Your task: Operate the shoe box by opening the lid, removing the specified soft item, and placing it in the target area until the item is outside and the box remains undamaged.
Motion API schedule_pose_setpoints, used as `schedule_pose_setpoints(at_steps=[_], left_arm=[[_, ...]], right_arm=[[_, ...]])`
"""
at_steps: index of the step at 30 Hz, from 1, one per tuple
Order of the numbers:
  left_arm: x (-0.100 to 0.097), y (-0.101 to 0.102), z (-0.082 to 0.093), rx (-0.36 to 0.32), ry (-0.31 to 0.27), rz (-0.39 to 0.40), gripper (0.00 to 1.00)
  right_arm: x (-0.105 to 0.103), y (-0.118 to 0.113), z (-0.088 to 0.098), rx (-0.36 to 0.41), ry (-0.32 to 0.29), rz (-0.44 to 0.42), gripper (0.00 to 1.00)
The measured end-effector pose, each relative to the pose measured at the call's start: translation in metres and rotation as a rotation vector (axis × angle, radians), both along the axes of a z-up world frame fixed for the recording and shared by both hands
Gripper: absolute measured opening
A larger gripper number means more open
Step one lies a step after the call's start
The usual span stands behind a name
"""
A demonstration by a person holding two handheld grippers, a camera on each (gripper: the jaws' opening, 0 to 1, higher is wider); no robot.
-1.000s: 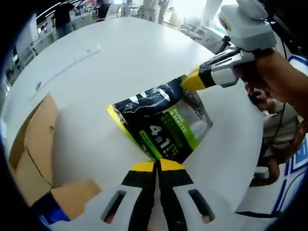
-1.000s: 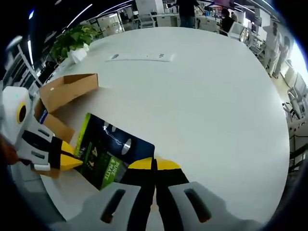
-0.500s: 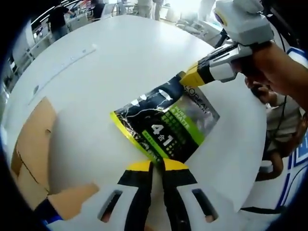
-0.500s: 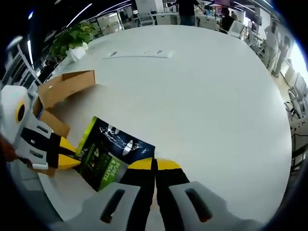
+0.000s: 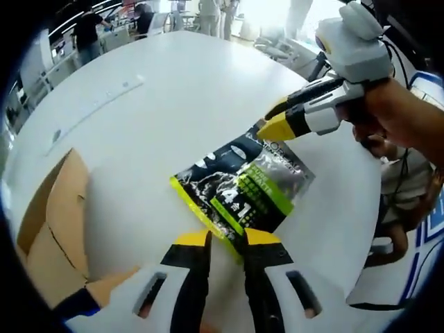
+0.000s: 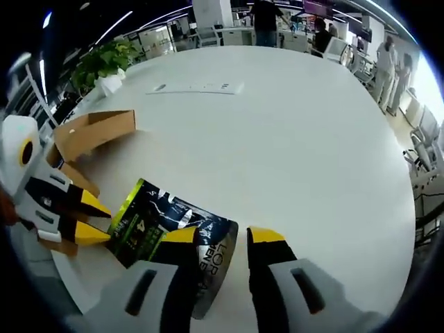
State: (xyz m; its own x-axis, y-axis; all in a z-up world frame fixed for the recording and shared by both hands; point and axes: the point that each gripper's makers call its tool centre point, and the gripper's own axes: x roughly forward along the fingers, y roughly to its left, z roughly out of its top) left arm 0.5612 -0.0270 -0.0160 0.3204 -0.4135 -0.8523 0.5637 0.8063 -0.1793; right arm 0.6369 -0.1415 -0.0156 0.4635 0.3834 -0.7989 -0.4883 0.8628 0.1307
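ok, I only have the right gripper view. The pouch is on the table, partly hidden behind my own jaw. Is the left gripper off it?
Observer: In the left gripper view the left gripper is open. The pouch's near corner lies between its jaws. I can't tell if they touch.
Operator: And the right one, seen from there?
Observer: The right gripper is open at the pouch's far edge, with a hand holding it from the right of that view.
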Motion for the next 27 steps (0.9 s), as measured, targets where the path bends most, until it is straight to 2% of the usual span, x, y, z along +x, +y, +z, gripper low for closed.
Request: schedule_pose_setpoints(at_steps=[6, 10, 11, 14, 18, 21, 27], left_arm=[[-0.003, 0.000, 0.020, -0.040, -0.025, 0.003, 0.23], [-0.006, 0.005, 0.037, -0.062, -0.052, 0.011, 0.30], [-0.006, 0.005, 0.044, -0.085, -0.070, 0.017, 0.33], [-0.010, 0.011, 0.058, -0.084, -0.109, 0.002, 0.39], [-0.017, 0.024, 0.075, -0.101, -0.120, 0.018, 0.39], [-0.022, 0.039, 0.086, -0.087, -0.143, 0.019, 0.38], [-0.028, 0.083, 0.097, -0.067, -0.162, 0.067, 0.38]], right_arm=[[-0.002, -0.002, 0.016, 0.000, -0.035, -0.014, 0.33], [-0.009, -0.001, 0.028, 0.001, -0.055, -0.016, 0.33], [-0.011, 0.000, 0.031, 0.000, -0.061, -0.016, 0.33], [-0.018, 0.000, 0.042, 0.009, -0.071, -0.024, 0.33], [-0.030, 0.006, 0.061, 0.029, -0.098, -0.040, 0.33], [-0.040, 0.013, 0.072, 0.038, -0.111, -0.042, 0.33], [-0.056, 0.031, 0.089, 0.048, -0.127, -0.039, 0.32]])
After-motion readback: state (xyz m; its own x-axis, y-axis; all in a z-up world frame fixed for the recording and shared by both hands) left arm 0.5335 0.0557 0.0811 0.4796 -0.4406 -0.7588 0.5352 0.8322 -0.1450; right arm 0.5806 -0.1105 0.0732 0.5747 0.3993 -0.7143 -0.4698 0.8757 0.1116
